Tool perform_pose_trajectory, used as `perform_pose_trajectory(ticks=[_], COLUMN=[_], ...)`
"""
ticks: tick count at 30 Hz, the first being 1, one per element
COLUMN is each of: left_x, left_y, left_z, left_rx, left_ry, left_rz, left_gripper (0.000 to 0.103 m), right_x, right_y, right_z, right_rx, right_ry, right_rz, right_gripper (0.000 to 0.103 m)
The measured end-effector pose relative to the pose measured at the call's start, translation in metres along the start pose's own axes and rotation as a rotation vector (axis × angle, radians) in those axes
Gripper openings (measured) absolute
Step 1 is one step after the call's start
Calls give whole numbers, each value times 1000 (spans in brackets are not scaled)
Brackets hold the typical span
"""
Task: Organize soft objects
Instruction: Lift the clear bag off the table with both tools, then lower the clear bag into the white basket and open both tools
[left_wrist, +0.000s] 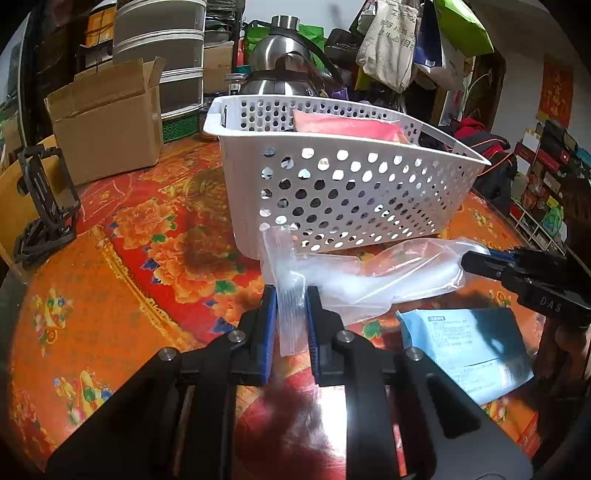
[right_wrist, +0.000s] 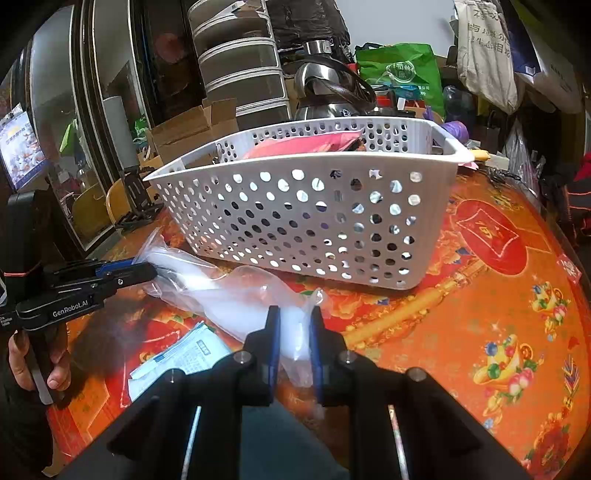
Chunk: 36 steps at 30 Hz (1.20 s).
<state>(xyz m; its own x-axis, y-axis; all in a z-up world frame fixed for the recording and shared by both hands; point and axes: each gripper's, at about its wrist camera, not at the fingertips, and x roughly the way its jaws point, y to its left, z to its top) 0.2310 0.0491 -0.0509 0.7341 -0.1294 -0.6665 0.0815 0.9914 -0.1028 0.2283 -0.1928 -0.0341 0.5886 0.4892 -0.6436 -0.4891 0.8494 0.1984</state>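
A clear plastic bag (left_wrist: 354, 280) is stretched between both grippers, held just above the table in front of a white perforated basket (left_wrist: 332, 192). My left gripper (left_wrist: 291, 295) is shut on the bag's ribbed end. My right gripper (right_wrist: 294, 317) is shut on the other end of the bag (right_wrist: 236, 295). In the left wrist view the right gripper (left_wrist: 480, 264) shows at the right; in the right wrist view the left gripper (right_wrist: 147, 271) shows at the left. The basket (right_wrist: 314, 221) holds a pink packet (left_wrist: 343, 127), also seen in the right wrist view (right_wrist: 306, 144).
A light blue printed packet (left_wrist: 465, 350) lies flat on the red-orange floral tablecloth (left_wrist: 129, 258), below the bag. A cardboard box (left_wrist: 107, 125), a black stand (left_wrist: 44, 199) and a steel kettle (left_wrist: 284, 62) stand behind. The table's edge curves at the right (right_wrist: 554, 221).
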Motion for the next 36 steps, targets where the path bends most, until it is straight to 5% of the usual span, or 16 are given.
perform_pose_trajectory(ticks=[11, 20, 30, 36], left_x=[-66, -119, -68, -12], left_y=[-7, -14, -18, -21], left_z=[-8, 62, 191, 231], left_rx=[-1, -21, -56, -57], left_ry=[-152, -228, -165, -101], left_rz=[-25, -78, -47, 7], left_gripper=[13, 13, 13, 13], right_x=[-46, -113, -101, -57], right_y=[35, 56, 12, -30], right_z=[-7, 42, 144, 181], right_rx=[-111, -122, -57, 14], right_ry=[-142, -244, -232, -184], right_rz=[-45, -67, -120, -134], right_gripper=[13, 13, 13, 13])
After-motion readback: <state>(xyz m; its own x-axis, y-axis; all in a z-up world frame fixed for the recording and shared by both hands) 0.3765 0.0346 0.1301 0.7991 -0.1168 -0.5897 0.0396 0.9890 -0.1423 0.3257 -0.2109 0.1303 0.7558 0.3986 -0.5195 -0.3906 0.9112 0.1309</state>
